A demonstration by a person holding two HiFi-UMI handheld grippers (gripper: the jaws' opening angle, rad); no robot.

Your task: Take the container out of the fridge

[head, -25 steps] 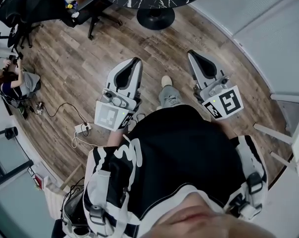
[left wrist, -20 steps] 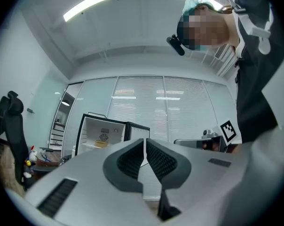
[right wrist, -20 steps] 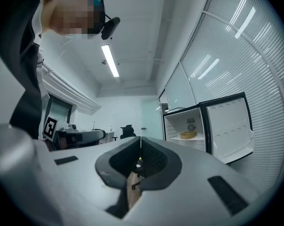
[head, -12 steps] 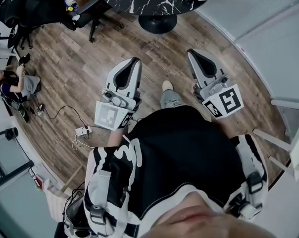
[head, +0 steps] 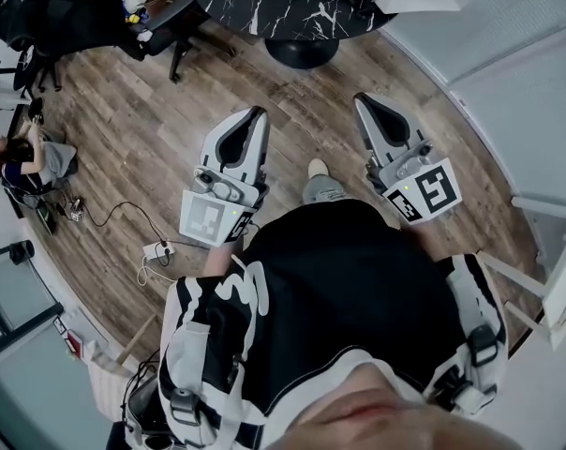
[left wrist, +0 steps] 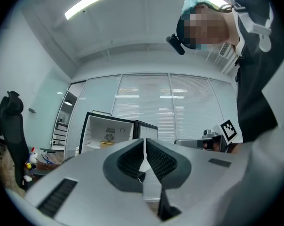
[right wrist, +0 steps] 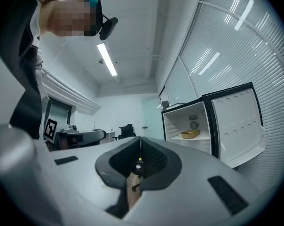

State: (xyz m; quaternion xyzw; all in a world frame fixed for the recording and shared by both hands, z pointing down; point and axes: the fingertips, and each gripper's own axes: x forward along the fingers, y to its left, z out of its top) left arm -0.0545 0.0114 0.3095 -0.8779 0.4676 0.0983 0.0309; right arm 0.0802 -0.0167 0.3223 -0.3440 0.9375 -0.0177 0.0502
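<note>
Left gripper (head: 255,112) — jaws pressed together, nothing between. Right gripper (head: 361,98) likewise closed and empty. Both held over wood floor (head: 152,129). Container (right wrist: 190,134) — tan, shallow, on a shelf inside the fridge (right wrist: 177,124), door (right wrist: 238,126) swung wide, well apart from both grippers.

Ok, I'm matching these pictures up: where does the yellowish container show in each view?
Head view: not in it.
Left gripper view: the container sits left of centre, on a shelf inside the open fridge.
Right gripper view: the container sits right of centre, on the same shelf.
Shared landmark: the open fridge, visible in both gripper views only.
</note>
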